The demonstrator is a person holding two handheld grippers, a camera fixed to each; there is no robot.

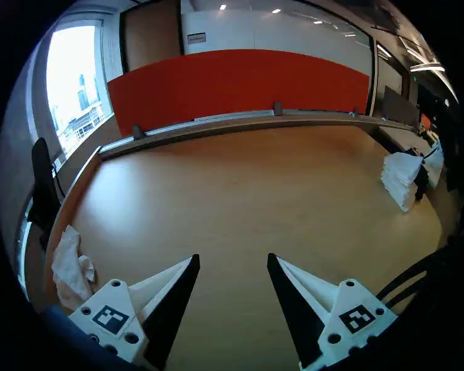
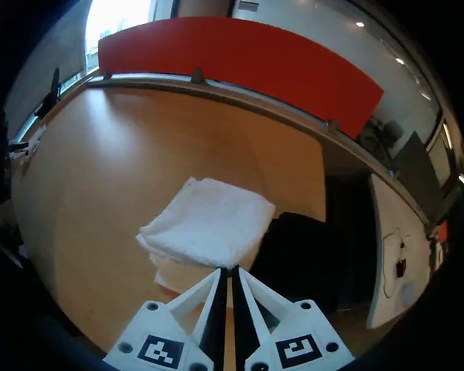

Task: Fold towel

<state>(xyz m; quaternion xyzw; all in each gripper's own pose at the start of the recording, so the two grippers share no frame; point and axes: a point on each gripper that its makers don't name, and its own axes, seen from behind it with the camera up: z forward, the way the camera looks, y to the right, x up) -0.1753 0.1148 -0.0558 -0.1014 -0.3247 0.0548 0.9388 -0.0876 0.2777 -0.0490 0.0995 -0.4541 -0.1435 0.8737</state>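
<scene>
In the right gripper view, a folded white towel [image 2: 210,226] lies on top of other folded white cloth [image 2: 170,272] on the wooden table [image 2: 108,173]. My right gripper [image 2: 227,270] is shut, with its tips pinching the near corner of the top towel. In the left gripper view, my left gripper [image 1: 232,260] hovers open over bare wood [image 1: 244,185] with nothing between its fingers. A stack of folded white towels [image 1: 400,176] stands at the table's right edge. A crumpled white towel [image 1: 70,267] lies at the left edge, beside my left finger.
A red partition [image 1: 244,86] with a low rail runs along the far side of the table. A dark chair [image 1: 43,185] stands at the left by the window. To the right of the towel stack the table ends at a dark gap [image 2: 300,247], with a white desk [image 2: 396,260] beyond.
</scene>
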